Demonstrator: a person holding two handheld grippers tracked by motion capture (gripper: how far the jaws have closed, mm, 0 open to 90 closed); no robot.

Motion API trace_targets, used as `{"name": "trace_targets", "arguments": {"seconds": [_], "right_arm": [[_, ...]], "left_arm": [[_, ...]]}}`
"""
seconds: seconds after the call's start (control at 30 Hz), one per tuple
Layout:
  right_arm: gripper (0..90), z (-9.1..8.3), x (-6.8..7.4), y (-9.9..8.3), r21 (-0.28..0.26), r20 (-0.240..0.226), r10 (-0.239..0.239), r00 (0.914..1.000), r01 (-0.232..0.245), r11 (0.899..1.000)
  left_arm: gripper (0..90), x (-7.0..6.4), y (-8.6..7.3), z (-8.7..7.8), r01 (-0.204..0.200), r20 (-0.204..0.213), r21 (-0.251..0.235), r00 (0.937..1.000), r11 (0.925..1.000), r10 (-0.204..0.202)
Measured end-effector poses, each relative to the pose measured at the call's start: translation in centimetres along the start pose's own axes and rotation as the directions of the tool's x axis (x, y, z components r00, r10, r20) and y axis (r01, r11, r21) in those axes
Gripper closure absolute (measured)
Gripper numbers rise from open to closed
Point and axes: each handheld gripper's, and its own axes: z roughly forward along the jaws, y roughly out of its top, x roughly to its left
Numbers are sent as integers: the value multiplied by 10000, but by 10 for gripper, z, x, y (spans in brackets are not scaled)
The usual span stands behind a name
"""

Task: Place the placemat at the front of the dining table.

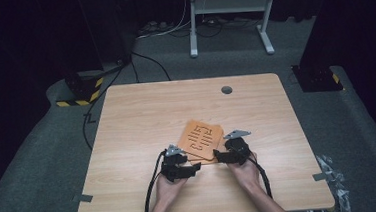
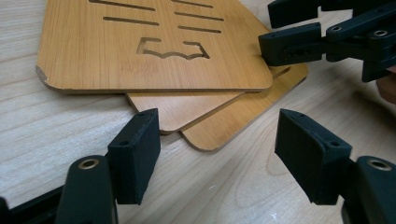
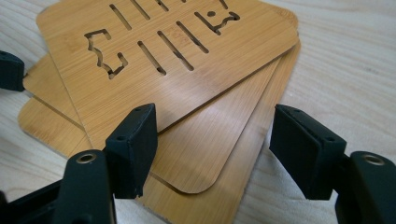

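Seemingly stiff, light and slick, the bamboo boards (image 1: 201, 139) (three, fanned) wanted edge grips; both hand-held grippers, left (image 2: 217, 140) and right (image 3: 212, 140), gaped empty.

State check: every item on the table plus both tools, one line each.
top bamboo board: flat, slotted, skewed on the stack
middle bamboo board: flat, fanned out beneath
bottom bamboo board: flat on the table, corner peeking out
left tool: open, at the stack's corner, holding nothing
right tool: open over the stack's edge, holding nothing
table: wooden, stack rests on it
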Motion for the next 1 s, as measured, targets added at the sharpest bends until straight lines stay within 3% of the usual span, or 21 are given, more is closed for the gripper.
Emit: {"name": "trace_targets", "arguments": {"seconds": [0.2, 0.27, 0.47, 0.67, 0.73, 0.87, 0.93, 1.0], "right_arm": [[303, 1, 2, 1, 115, -127, 0, 9999, 1, 9999], [293, 1, 2, 1, 86, -83, -26, 10000, 27, 10000], [293, -1, -7, -2, -69, 125, 85, 9999, -84, 9999], [292, -2, -13, -3, -75, 168, 217, 9996, -216, 9997], [292, -2, -13, -4, -110, 170, 152, 9997, -150, 9998], [291, -3, -14, -5, -149, 113, 117, 9999, -115, 9998], [290, -4, -14, -5, -61, 14, 152, 9999, -152, 9999], [290, -3, -14, -6, -122, 80, 140, 9999, -139, 9998]], "left_arm": [[311, 2, 0, -2, -4, 72, 148, 10000, 9999, 3], [302, 3, 1, -3, 213, 102, 3, 9997, 9998, -213], [285, 13, 2, -12, 624, -331, -307, 9974, 9976, -635], [272, 27, 3, -17, 1259, -923, -634, 9870, 9900, -1314], [265, 32, 5, -16, 1452, -1021, -518, 9834, 9881, -1498], [253, 38, 12, -16, 1510, -1014, -656, 9824, 9864, -1571], [255, 41, 14, -15, 1689, -953, -856, 9796, 9819, -1768], [250, 45, 15, -12, 1959, -964, -590, 9748, 9788, -2009]]}}
